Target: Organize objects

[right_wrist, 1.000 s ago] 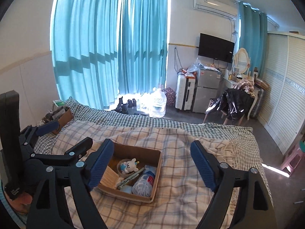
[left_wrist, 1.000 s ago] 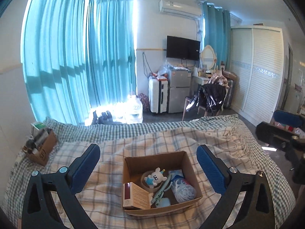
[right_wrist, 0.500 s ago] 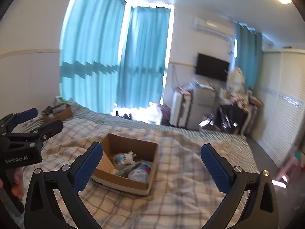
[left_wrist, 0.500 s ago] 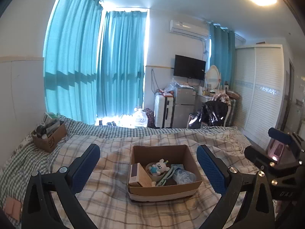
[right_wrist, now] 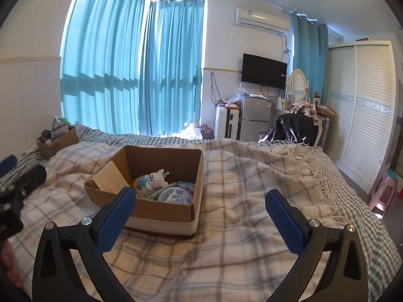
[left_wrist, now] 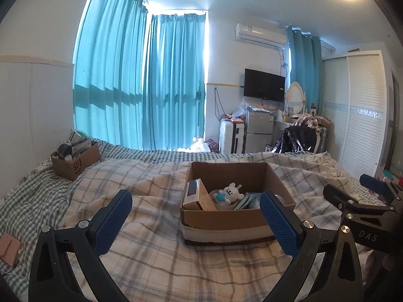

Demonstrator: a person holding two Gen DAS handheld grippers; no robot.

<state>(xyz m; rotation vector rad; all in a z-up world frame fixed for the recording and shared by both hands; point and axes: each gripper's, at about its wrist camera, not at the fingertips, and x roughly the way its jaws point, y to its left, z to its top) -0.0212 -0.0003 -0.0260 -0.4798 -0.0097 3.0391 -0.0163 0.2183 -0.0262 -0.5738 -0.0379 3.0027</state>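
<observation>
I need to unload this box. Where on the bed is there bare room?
Bare plaid blanket lies right of the open cardboard box, out to the fringed edge. Another patch lies between it and the smaller box. The open box itself is crowded.

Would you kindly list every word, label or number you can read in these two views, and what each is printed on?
"DAS" on the right gripper body, left wrist view.
"SF" on the small cardboard box at the bed's far left, only roughly legible.
Print on the carton inside the open cardboard box: too small to read.
Stickers on the fridge and air conditioner: blurred, unreadable.
</observation>
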